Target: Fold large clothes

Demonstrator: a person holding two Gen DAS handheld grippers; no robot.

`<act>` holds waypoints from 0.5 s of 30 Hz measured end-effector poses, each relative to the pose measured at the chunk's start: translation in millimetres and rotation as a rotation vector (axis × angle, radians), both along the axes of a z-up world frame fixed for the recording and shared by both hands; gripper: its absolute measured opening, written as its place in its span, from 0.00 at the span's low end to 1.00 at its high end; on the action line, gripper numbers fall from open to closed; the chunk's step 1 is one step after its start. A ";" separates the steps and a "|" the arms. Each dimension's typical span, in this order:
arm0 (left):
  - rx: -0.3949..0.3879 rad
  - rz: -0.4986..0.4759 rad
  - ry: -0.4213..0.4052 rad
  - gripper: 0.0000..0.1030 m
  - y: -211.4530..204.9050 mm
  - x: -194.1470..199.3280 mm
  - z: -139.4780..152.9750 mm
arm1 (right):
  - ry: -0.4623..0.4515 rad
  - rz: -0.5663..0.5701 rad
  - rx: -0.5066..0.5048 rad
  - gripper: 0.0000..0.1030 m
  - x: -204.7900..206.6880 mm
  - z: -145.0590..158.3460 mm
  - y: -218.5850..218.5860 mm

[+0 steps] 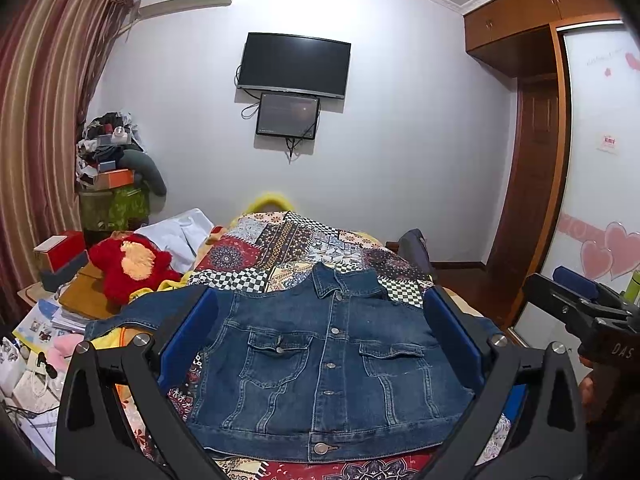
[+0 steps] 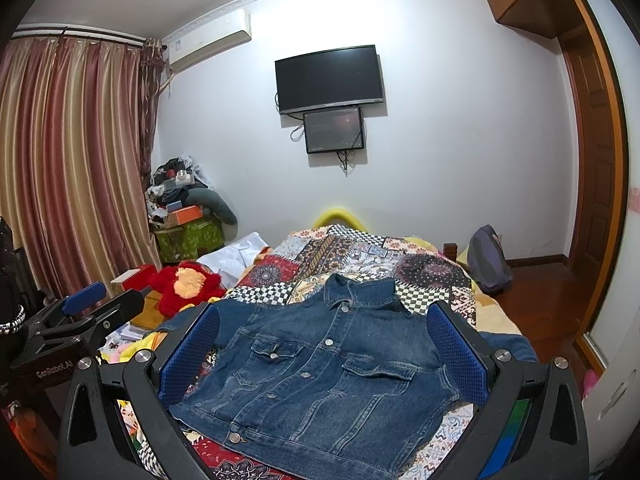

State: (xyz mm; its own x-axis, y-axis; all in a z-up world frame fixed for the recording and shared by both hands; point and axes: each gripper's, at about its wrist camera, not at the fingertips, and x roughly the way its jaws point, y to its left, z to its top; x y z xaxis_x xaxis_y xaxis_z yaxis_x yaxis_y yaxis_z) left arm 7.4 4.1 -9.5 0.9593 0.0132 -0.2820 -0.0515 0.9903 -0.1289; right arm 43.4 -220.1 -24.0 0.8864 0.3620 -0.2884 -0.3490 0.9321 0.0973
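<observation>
Hovering wide open | left gripper (image 1: 320, 328), right gripper (image 2: 322, 344) | over denim jacket (image 1: 324, 364)

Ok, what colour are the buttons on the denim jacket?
Silver metal, on the dark blue denim jacket; clearest in the left wrist view.

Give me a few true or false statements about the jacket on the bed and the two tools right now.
1. The denim jacket lies front side up, buttoned. True.
2. The left tool is clamped on the jacket. False: it is open, holding nothing.
3. The jacket lies on a patterned quilt. True.
4. The red plush toy sits on the jacket. False: it lies apart, to its left.
5. The right tool is open. True.
</observation>
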 end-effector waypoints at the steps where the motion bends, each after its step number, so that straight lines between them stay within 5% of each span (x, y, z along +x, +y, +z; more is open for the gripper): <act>1: 0.001 0.000 0.000 1.00 0.0 0.0 -0.2 | 0.000 0.000 0.000 1.00 -0.6 -1.3 0.4; 15: -0.012 0.002 0.037 1.00 15.6 21.5 -13.3 | 0.054 -0.037 -0.043 1.00 21.5 -19.4 18.5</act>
